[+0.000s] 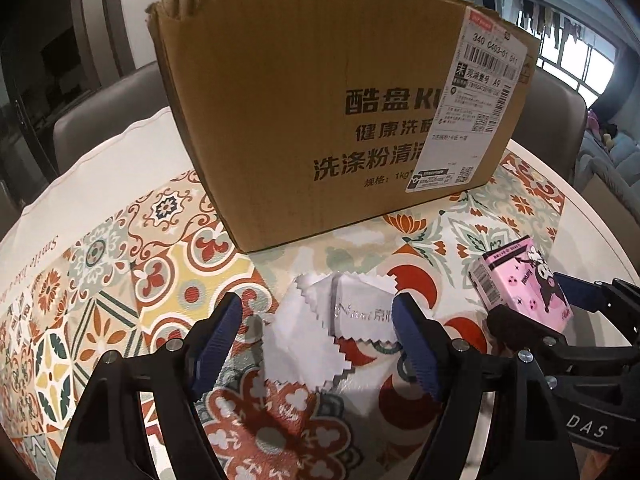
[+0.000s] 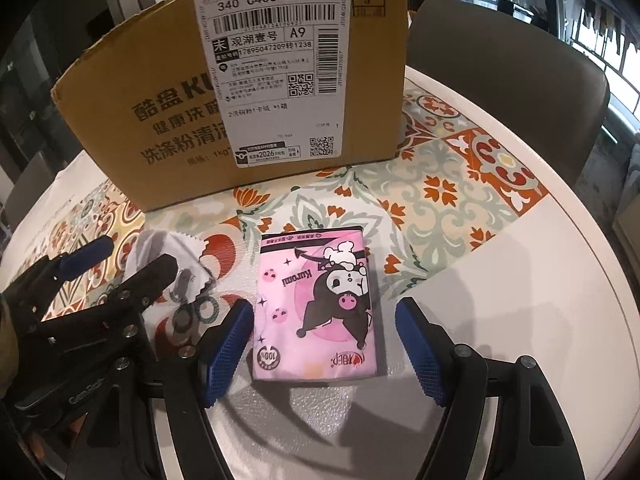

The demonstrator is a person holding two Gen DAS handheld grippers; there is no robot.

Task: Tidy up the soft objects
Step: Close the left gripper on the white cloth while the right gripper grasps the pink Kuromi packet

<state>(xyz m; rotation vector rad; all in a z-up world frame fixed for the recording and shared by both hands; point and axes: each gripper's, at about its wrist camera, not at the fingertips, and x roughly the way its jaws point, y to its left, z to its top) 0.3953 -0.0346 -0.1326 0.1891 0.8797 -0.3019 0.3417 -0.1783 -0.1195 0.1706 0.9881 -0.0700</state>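
A white cleaning cloth (image 1: 320,332) with zigzag edges lies crumpled on the patterned table mat, between the open blue pads of my left gripper (image 1: 320,328). It also shows in the right wrist view (image 2: 176,256). A pink Kuromi tissue pack (image 2: 316,304) lies flat on the table between the open pads of my right gripper (image 2: 324,332). The pack (image 1: 524,284) and the right gripper (image 1: 536,308) around it show in the left wrist view. The left gripper (image 2: 120,260) shows at the left of the right wrist view. A brown cardboard box (image 1: 332,100) stands upright behind both items.
The round white table (image 2: 540,280) carries a tile-patterned mat (image 1: 120,280). Grey chairs (image 2: 500,64) stand behind the table. The box with its shipping label (image 2: 276,64) fills the far side.
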